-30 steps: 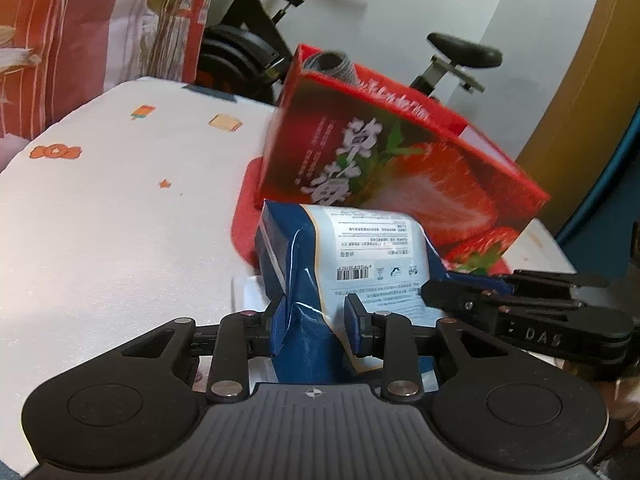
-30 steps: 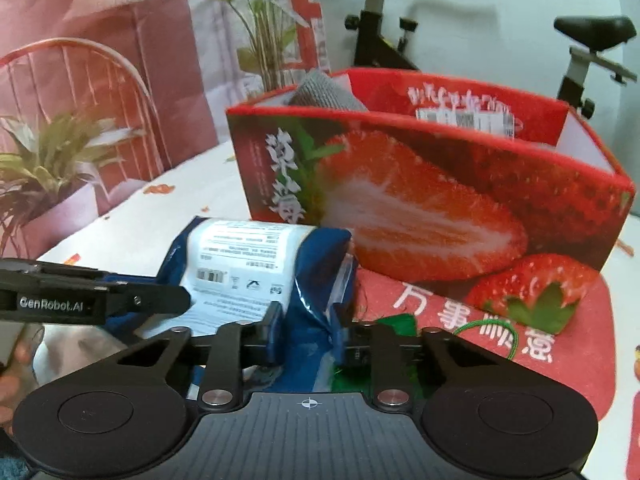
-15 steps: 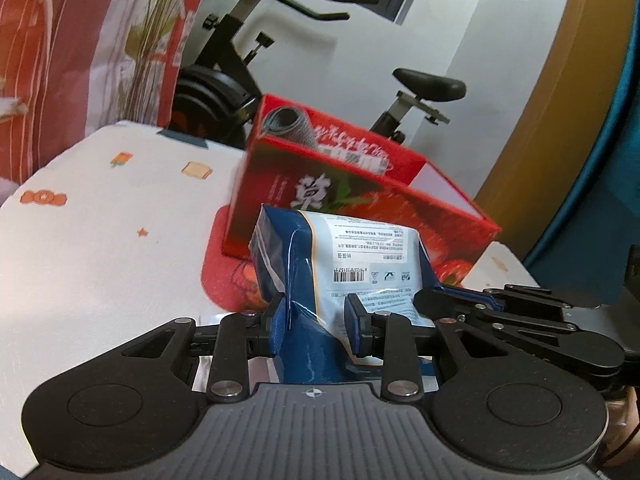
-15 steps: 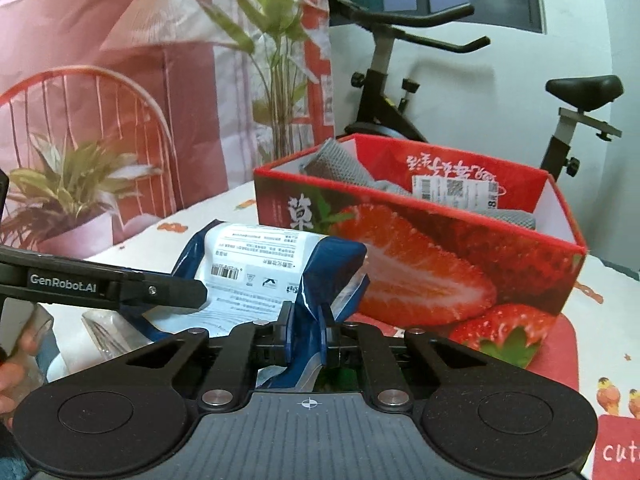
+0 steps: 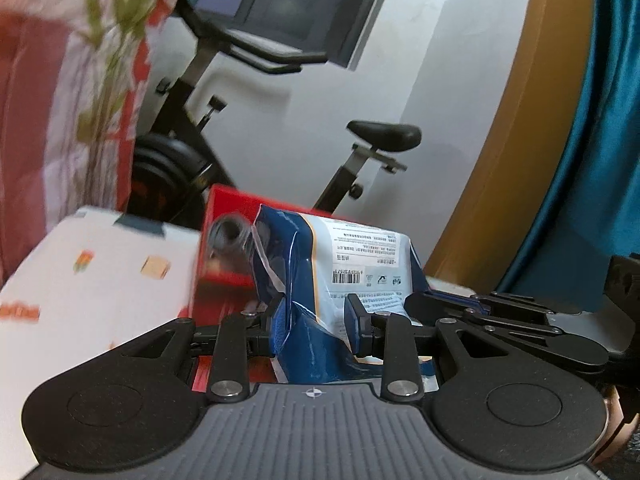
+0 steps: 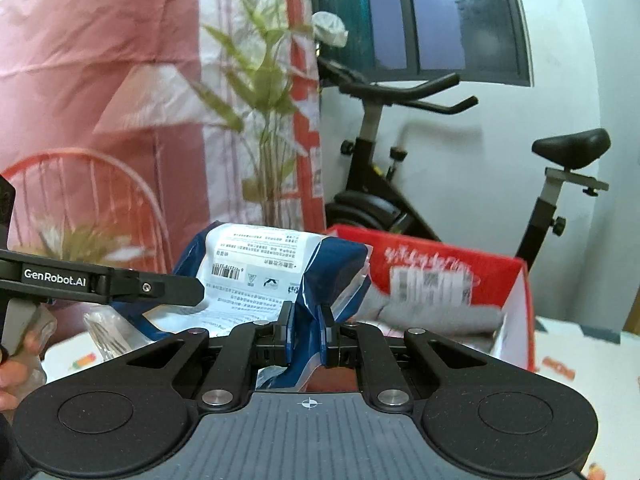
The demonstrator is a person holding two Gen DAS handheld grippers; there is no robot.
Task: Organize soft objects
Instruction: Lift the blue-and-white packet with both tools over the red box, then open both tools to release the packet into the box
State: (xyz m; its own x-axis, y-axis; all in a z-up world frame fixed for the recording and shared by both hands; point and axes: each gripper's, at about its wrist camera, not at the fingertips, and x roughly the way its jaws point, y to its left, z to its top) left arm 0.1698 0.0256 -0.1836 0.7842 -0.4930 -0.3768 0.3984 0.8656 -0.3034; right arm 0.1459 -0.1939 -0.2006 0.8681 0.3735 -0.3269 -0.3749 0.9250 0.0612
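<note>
In the left wrist view, a white tablecloth with small orange and tan prints (image 5: 100, 280) covers the table at the left. Just right of it stands a red cardboard box printed with strawberries (image 5: 224, 208), with a rolled grey cloth (image 5: 228, 236) showing at its near-left corner. In front of the box, a blue and white crinkly plastic pack with a barcode label (image 5: 360, 256) is held off the table. The left gripper (image 5: 316, 320) has its black fingers closed on the pack's near-left blue edge, pinching the film between the pads. Further right, the right gripper reaches in from the side to the pack's right edge. A black exercise bike (image 5: 376, 140) stands far behind by the white wall.

In the right wrist view, the left gripper (image 6: 176, 288) comes in from the left, its tip against the pack (image 6: 260, 268). The right gripper (image 6: 306, 320) has just finished closing and clamps a narrow fold of the pack's blue film tightly. Right of the pack, the box (image 6: 500, 276) lies open with folded grey cloth (image 6: 436, 312) inside. The pack hangs between both grippers, near the box and level with its rim.
</note>
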